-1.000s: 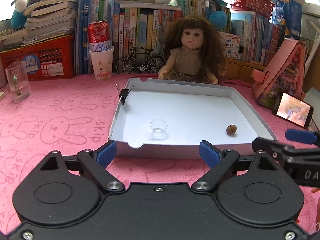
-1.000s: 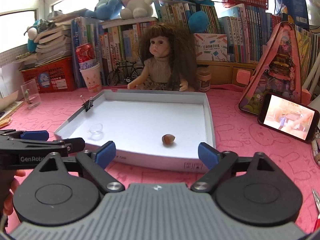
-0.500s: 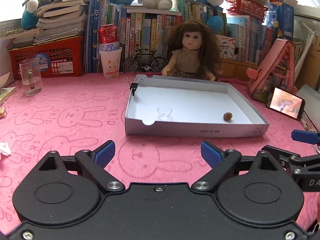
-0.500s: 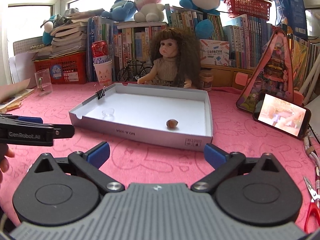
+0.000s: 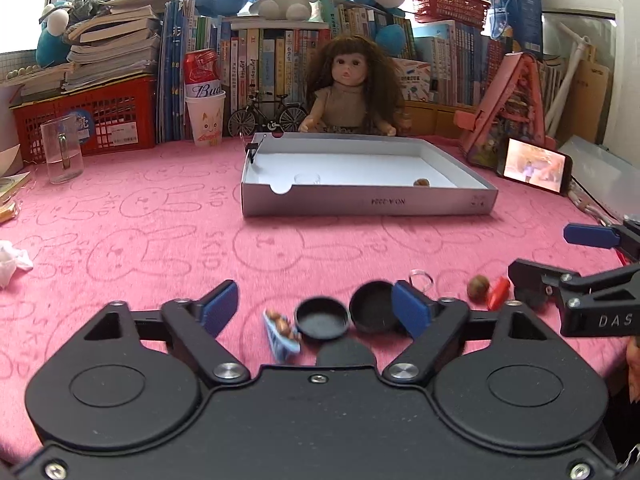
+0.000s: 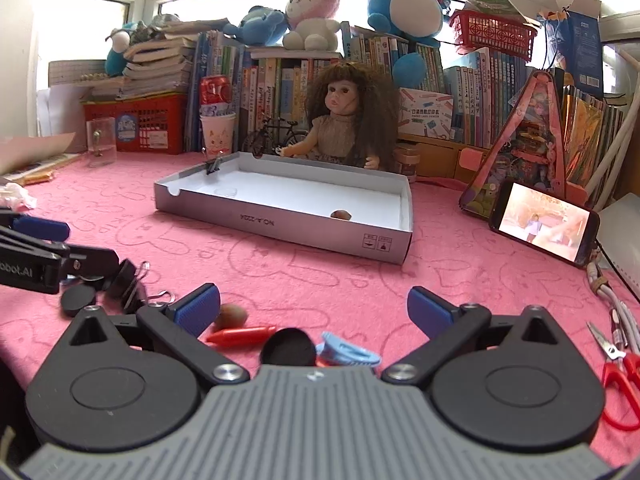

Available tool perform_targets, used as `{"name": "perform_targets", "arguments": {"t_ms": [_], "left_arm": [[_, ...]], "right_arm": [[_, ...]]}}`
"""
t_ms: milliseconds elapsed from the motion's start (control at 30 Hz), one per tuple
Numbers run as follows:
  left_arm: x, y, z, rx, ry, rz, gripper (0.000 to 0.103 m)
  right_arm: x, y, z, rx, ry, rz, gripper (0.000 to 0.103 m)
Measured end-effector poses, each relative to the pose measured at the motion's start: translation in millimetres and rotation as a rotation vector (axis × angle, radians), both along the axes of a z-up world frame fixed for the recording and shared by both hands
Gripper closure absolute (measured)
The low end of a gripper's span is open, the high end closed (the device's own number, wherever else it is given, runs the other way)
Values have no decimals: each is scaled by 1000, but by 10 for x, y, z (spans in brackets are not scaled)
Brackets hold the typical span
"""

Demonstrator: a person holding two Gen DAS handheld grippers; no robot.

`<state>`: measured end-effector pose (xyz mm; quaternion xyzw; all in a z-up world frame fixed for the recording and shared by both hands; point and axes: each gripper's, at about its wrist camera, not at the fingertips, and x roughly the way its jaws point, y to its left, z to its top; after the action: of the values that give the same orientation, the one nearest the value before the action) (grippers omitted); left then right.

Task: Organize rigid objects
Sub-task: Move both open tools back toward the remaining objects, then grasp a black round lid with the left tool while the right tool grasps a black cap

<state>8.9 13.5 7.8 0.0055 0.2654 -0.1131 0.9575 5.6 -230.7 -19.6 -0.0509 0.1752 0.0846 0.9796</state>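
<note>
Left wrist view shows my left gripper [image 5: 312, 308] with jaws apart over two black caps [image 5: 321, 318], box [image 5: 368, 202] far ahead; I'd centre on one, right gripper [image 6: 314, 312] equally agape.

We face a table under a pink cloth [image 5: 120, 216] printed with rabbit outlines. Behind it, packed books [image 6: 280, 92] line a shelf, with plush toys [image 6: 312, 12] on top. Bright daylight pours through the windows [image 6: 84, 40] behind, washing out the panes.
</note>
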Motion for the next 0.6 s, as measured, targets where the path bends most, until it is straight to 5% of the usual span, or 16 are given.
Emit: {"name": "perform_targets", "arguments": {"t_ms": [300, 467, 600], "left_arm": [[-315, -10, -17, 31, -43, -45, 55], [-386, -39, -72, 35, -13, -84, 60], [-396, -66, -134, 42, 8, -92, 60]], "right_arm": [[-165, 128, -70, -24, 3, 31, 26], [-178, 138, -110, -32, 33, 26, 46], [-190, 129, -129, -23, 49, 30, 53]]}}
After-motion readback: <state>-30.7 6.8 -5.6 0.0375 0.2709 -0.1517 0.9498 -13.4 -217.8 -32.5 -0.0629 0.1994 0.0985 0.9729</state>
